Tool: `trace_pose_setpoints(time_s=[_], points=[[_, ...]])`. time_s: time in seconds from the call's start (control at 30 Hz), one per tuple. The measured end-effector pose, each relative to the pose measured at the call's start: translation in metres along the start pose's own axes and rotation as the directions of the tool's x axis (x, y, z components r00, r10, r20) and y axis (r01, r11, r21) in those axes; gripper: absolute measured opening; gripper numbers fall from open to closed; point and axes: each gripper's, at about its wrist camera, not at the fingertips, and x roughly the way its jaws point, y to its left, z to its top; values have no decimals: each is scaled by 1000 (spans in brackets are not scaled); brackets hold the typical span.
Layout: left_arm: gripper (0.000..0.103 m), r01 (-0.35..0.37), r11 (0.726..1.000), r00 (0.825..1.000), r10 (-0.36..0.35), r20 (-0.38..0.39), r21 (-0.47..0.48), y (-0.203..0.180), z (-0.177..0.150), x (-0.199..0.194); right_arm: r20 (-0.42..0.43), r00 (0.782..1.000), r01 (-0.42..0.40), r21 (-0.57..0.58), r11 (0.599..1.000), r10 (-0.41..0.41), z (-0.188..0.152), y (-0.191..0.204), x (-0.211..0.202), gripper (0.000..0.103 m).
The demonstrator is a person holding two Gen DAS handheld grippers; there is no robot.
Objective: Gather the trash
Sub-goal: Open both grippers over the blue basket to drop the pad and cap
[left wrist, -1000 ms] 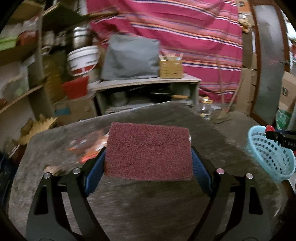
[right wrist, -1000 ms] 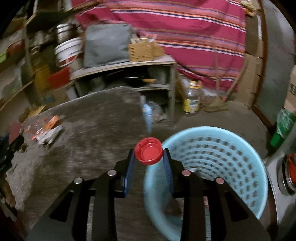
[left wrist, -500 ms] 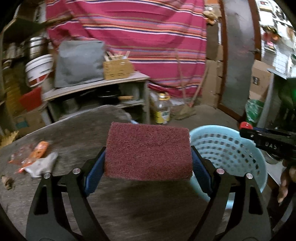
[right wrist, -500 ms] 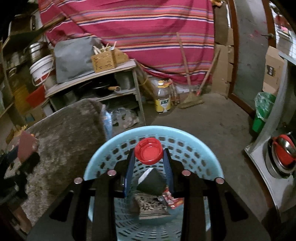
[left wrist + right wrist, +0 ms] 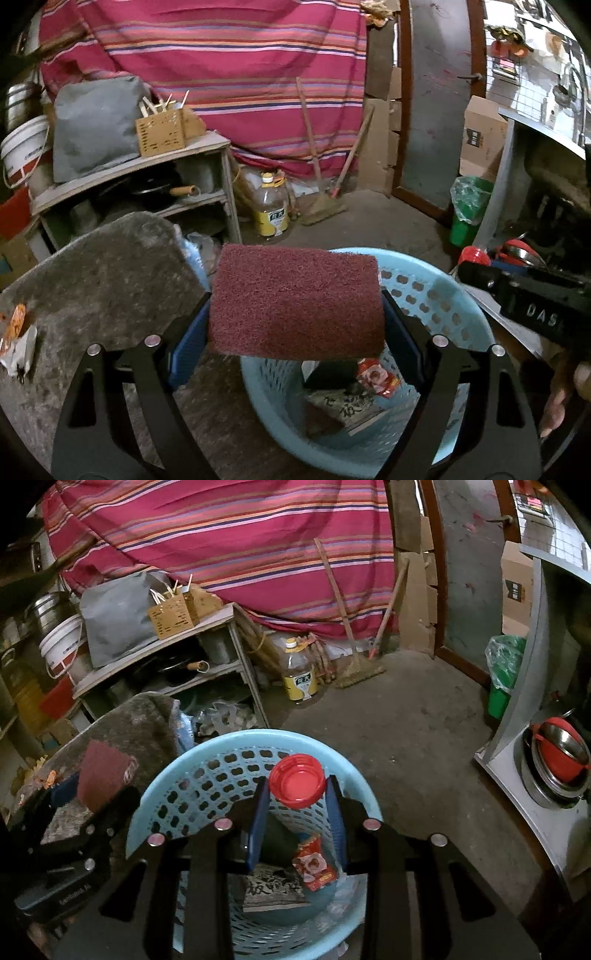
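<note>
Maroon scouring pad is clamped in your left gripper; your right gripper pinches a red cap above the blue basket, wrappers at 9 o'clock.

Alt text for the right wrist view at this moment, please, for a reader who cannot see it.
The right gripper holds a red bottle cap between its blue pads above a light blue perforated basket that already holds wrappers. At the left edge the left gripper holds a maroon scouring pad over a grey table.
</note>
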Motion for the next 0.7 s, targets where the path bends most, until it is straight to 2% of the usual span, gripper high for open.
trace_pose_setpoints(time_s=[0.07, 0.17, 0.23, 0.3, 0.5, 0.63, 0.67, 0.7], points=[[84, 7, 1000, 1000, -7, 1, 11, -3, 3, -1, -2, 1000, 4, 1, 1000, -4, 0, -2, 0, 31], [91, -6, 1000, 1000, 6, 3, 10, -2, 6, -4, -5, 1000, 5, 5, 1000, -5, 0, -2, 1, 31], [96, -13, 1000, 1000, 13, 9, -15, 8, 8, -8, -5, 1000, 5, 3, 1000, -5, 0, -2, 2, 31], [97, -15, 999, 1000, 15, 7, -34, 17, 9, -11, -6, 1000, 3, -1, 1000, -3, -1, -1, 2, 31], [97, -90, 994, 995, 91, 27, -61, 52, 5, -38, -17, 1000, -5, -36, 999, 5, -3, 19, 7, 31], [98, -167, 983, 985, 169, 27, -74, 86, -10, -61, -23, 1000, -8, -61, 998, 7, -3, 37, 10, 33], [98, -177, 981, 983, 180, 27, -77, 93, -13, -65, -21, 1000, -4, -67, 998, 3, -3, 41, 11, 40], [98, -197, 977, 980, 199, 23, -83, 104, -19, -71, -24, 1000, 0, -70, 998, -2, -4, 46, 12, 59]])
